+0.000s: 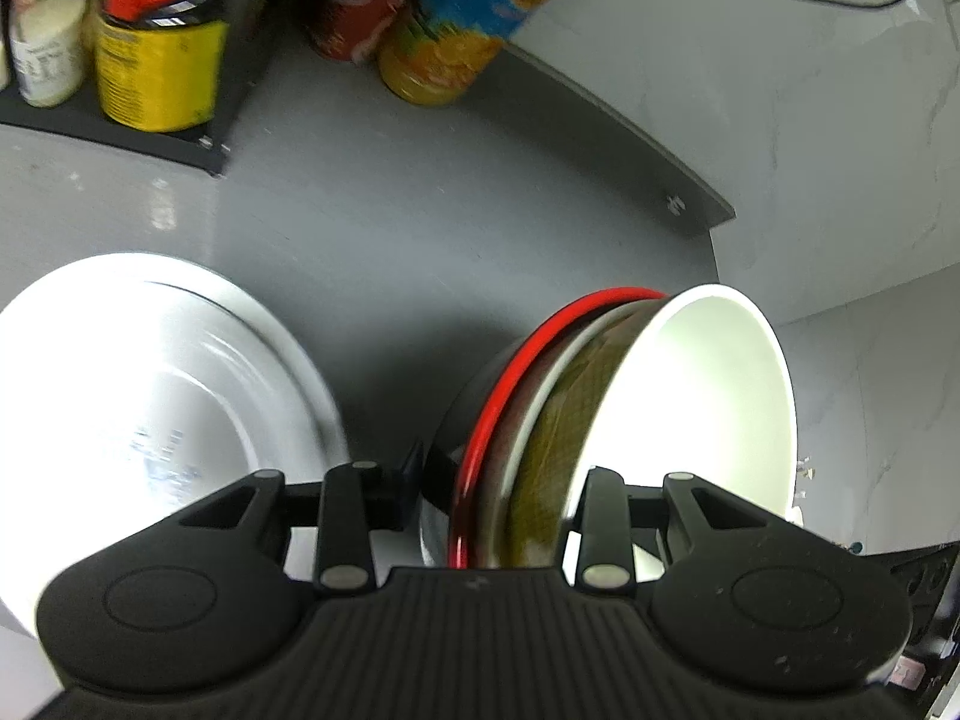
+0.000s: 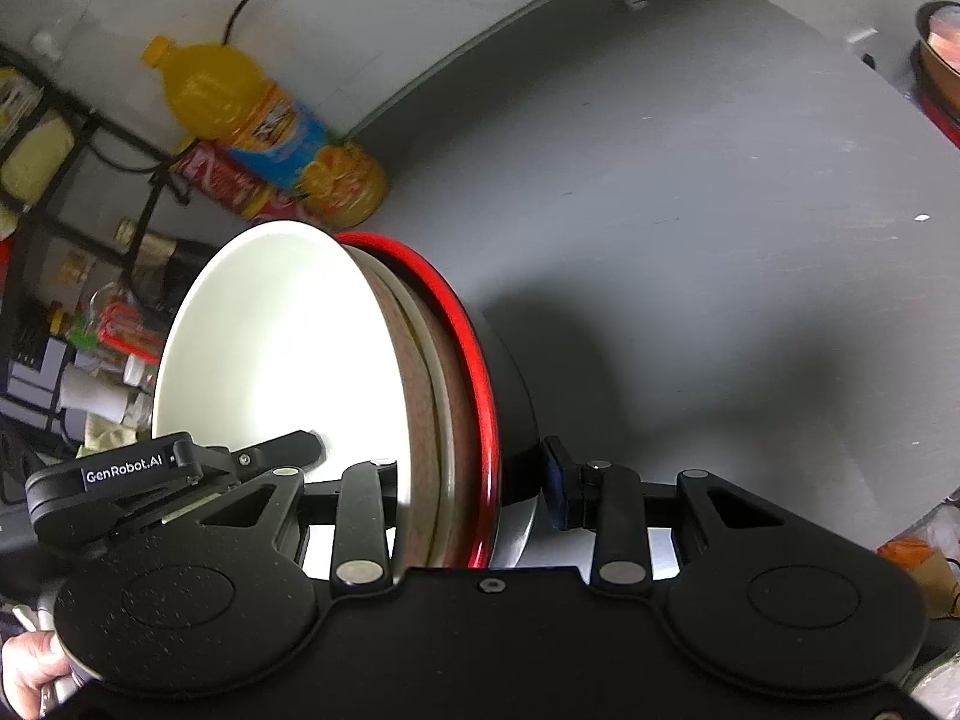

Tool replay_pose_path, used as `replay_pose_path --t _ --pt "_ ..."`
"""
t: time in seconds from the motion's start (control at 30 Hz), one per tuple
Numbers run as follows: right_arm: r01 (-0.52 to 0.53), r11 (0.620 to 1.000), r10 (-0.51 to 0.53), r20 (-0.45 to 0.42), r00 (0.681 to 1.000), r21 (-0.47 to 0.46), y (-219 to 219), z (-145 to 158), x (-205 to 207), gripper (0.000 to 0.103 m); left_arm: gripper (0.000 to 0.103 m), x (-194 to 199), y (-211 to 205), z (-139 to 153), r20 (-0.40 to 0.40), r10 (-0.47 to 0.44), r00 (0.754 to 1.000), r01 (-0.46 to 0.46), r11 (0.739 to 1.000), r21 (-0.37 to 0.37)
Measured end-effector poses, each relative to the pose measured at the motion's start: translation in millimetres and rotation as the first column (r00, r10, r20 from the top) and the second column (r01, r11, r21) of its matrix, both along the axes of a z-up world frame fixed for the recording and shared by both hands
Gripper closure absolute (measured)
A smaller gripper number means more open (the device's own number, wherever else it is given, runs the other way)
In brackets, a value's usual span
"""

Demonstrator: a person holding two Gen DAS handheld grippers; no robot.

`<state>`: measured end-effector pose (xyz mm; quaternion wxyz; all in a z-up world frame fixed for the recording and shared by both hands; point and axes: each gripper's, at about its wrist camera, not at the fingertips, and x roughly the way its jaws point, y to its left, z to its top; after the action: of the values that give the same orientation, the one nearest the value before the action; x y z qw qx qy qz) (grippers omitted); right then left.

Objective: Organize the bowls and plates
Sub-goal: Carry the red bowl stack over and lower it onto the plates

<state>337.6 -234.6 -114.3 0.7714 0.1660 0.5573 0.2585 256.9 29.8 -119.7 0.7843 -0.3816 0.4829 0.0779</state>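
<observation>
A nested stack of bowls (image 1: pixel 600 396) is held tilted above the grey table: a white-lined brown bowl innermost, a cream one, and a black bowl with a red rim outermost. My left gripper (image 1: pixel 498 498) is shut on the stack's rim, one finger inside, one outside. My right gripper (image 2: pixel 438 480) is shut on the same stack (image 2: pixel 372 372) from the other side. The left gripper's finger (image 2: pixel 264 456) shows inside the white bowl in the right wrist view. A white plate (image 1: pixel 150 396) lies on the table at the left.
An orange juice bottle (image 1: pixel 462 24) and a red bottle (image 1: pixel 354 12) lie at the table's back edge. A black rack (image 1: pixel 120 120) holds jars at the far left. A reddish dish (image 2: pixel 942 60) sits at the far right. Grey table (image 2: pixel 690 210).
</observation>
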Motion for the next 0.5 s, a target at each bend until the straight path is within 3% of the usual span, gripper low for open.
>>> replay_pose_path --t 0.5 --pt "-0.085 0.996 0.085 0.022 0.996 0.007 81.6 13.1 -31.2 0.069 0.068 -49.1 70.9 9.7 0.011 0.079 0.997 -0.079 0.997 0.003"
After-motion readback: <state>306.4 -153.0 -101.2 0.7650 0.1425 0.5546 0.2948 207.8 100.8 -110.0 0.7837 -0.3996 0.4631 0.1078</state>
